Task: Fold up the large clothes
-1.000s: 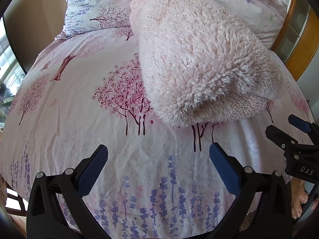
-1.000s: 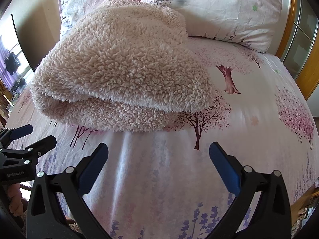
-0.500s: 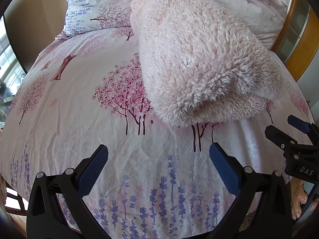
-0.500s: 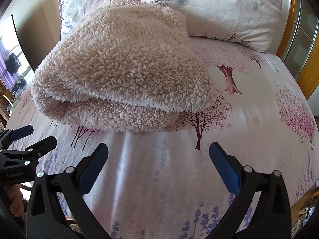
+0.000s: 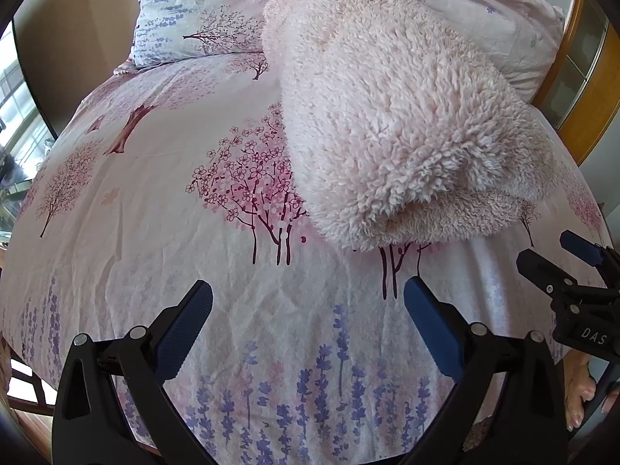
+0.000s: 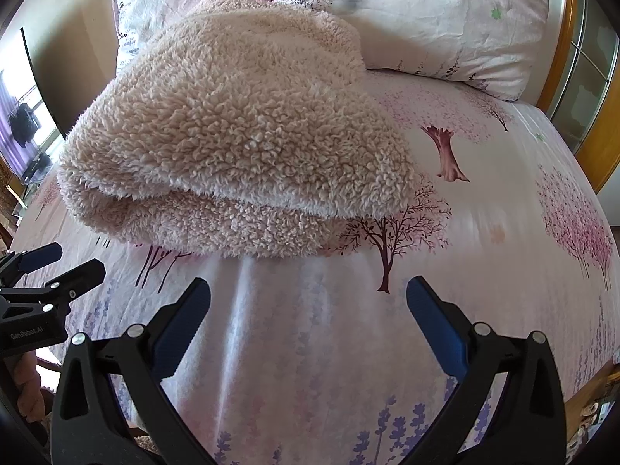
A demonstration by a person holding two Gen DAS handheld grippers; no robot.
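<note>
A fluffy pale pink fleece garment lies folded in thick layers on the bed; it also shows in the right wrist view. My left gripper is open and empty, held above the sheet a little short of the garment's near edge. My right gripper is open and empty, also short of the near edge. The right gripper shows at the right edge of the left wrist view. The left gripper shows at the left edge of the right wrist view.
The bed sheet is pink with tree and lavender prints. Two pillows lie at the head, behind the garment. A wooden frame with glass panels stands at the right. A window is at the left.
</note>
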